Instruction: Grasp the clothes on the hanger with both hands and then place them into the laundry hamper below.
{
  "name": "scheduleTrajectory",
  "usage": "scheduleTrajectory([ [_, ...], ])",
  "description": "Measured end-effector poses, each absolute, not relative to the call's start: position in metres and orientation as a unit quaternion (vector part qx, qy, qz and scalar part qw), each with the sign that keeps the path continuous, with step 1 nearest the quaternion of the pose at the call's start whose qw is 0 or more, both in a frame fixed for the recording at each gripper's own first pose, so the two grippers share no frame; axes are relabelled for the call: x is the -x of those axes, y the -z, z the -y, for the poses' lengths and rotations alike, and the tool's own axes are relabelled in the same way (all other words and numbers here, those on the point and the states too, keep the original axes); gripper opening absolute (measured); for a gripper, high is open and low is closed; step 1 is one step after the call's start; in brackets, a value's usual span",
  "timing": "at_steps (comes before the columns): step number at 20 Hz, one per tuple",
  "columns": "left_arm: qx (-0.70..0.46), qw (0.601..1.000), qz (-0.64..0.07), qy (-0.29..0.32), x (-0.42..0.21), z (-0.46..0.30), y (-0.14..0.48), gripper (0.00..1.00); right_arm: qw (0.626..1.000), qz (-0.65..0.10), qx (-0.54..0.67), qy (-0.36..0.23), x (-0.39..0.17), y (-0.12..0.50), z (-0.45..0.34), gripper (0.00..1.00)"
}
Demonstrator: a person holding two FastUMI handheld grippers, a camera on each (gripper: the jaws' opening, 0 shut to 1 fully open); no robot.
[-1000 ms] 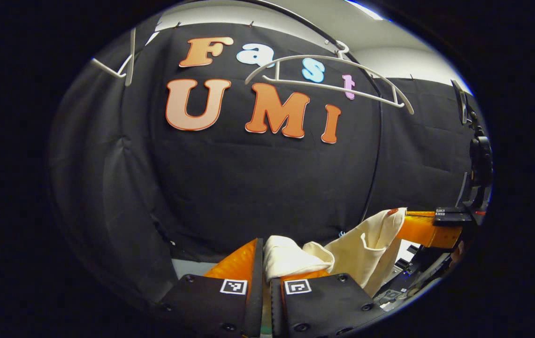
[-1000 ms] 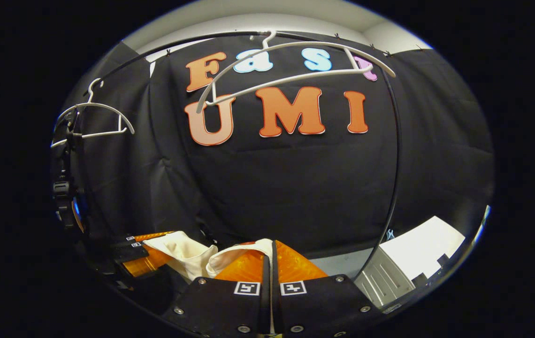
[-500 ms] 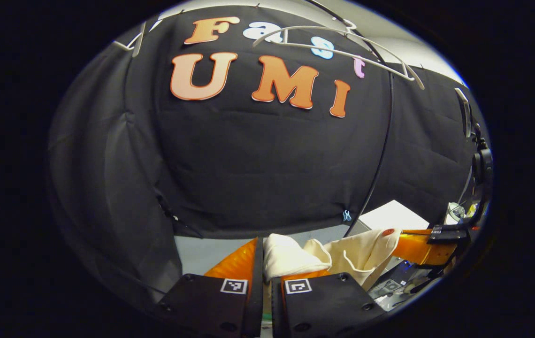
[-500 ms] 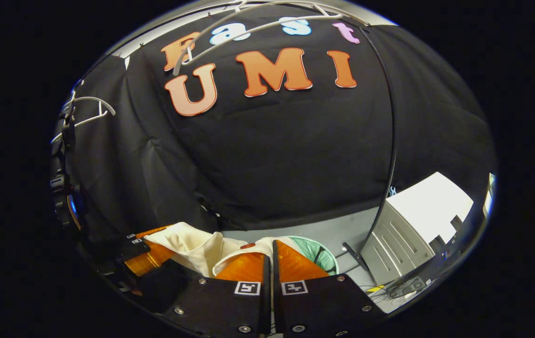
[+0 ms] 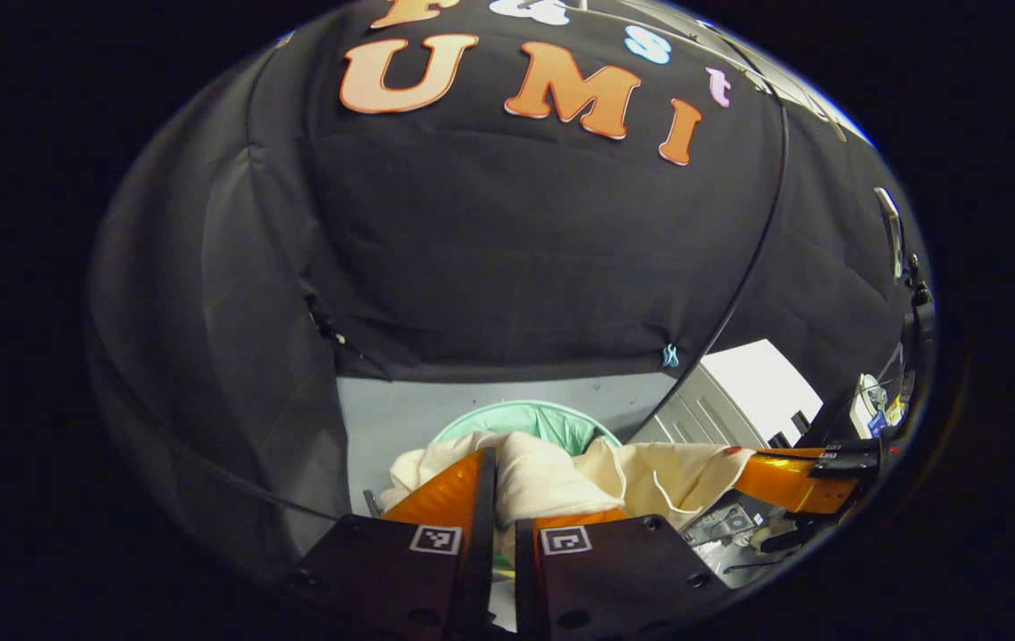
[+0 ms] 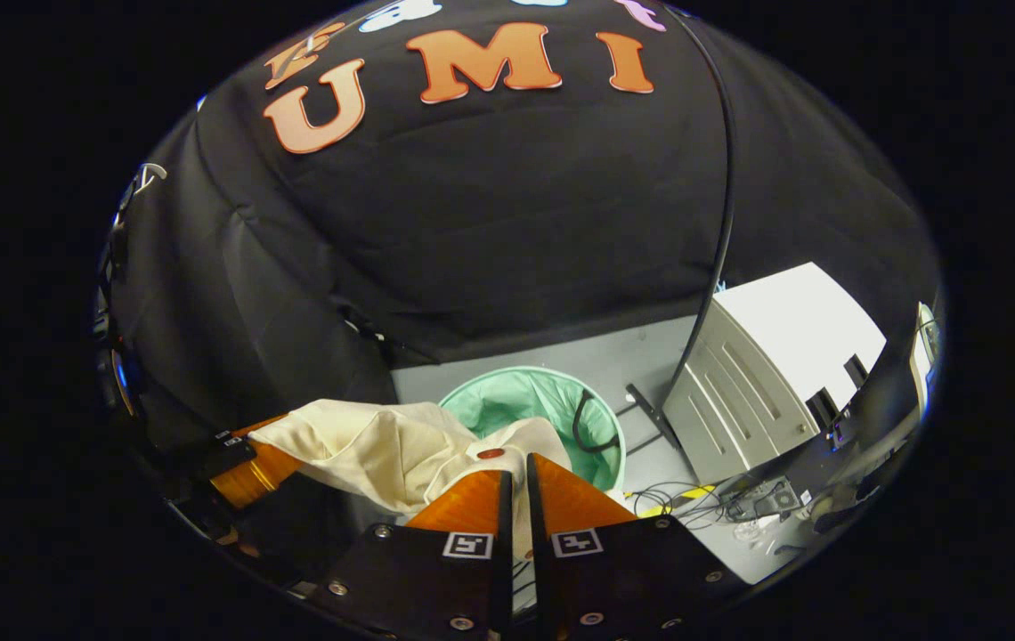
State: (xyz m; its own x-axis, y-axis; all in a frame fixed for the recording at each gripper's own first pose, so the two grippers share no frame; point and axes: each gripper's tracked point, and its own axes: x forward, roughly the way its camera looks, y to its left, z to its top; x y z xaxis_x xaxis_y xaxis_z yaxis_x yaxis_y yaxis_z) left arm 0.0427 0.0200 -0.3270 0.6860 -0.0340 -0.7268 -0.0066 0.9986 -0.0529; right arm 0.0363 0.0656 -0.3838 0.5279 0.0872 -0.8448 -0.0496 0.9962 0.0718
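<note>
White cabinet (image 6: 775, 356) beside green hamper (image 6: 534, 401) — cable (image 6: 580, 427) draped inside.

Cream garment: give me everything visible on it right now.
The cream garment looks like soft woven cloth, bunched and creased, with a small round red button near one edge. It is off the hanger and stretched between the two grippers: the left gripper and the right gripper are each clamped on a fold of it. It sags between them above the green-lined laundry hamper, partly hiding the rim; I cannot tell whether it touches.
</note>
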Motion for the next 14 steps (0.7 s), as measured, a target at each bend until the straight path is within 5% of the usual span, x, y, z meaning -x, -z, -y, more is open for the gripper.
scheduleTrajectory([
  [3, 0.038, 0.907, -0.419, -0.005, -0.039, -0.024, 0.343, 0.30, 0.869, -0.493, -0.032, -0.027, -0.037, 0.388, -0.060, 0.23],
  [5, 0.039, 0.904, -0.425, -0.009, -0.036, -0.028, 0.346, 0.48, 0.871, -0.491, -0.029, -0.018, -0.038, 0.388, -0.053, 0.36],
  [6, 0.039, 0.902, -0.430, -0.010, -0.033, -0.028, 0.348, 0.71, 0.869, -0.493, -0.032, -0.018, -0.037, 0.390, -0.052, 0.41],
  [8, 0.041, 0.898, -0.438, -0.009, -0.030, -0.027, 0.352, 0.78, 0.864, -0.503, -0.035, -0.015, -0.032, 0.395, -0.051, 0.69],
  [9, 0.041, 0.897, -0.441, -0.011, -0.029, -0.028, 0.354, 0.82, 0.861, -0.507, -0.031, -0.011, -0.030, 0.395, -0.050, 0.74],
  [10, 0.043, 0.896, -0.442, -0.013, -0.028, -0.029, 0.352, 0.99, 0.859, -0.510, -0.027, -0.005, -0.028, 0.396, -0.046, 0.83],
  [14, 0.051, 0.896, -0.440, -0.024, -0.024, -0.036, 0.351, 1.00, 0.854, -0.519, -0.023, 0.004, -0.022, 0.401, -0.042, 0.93],
])
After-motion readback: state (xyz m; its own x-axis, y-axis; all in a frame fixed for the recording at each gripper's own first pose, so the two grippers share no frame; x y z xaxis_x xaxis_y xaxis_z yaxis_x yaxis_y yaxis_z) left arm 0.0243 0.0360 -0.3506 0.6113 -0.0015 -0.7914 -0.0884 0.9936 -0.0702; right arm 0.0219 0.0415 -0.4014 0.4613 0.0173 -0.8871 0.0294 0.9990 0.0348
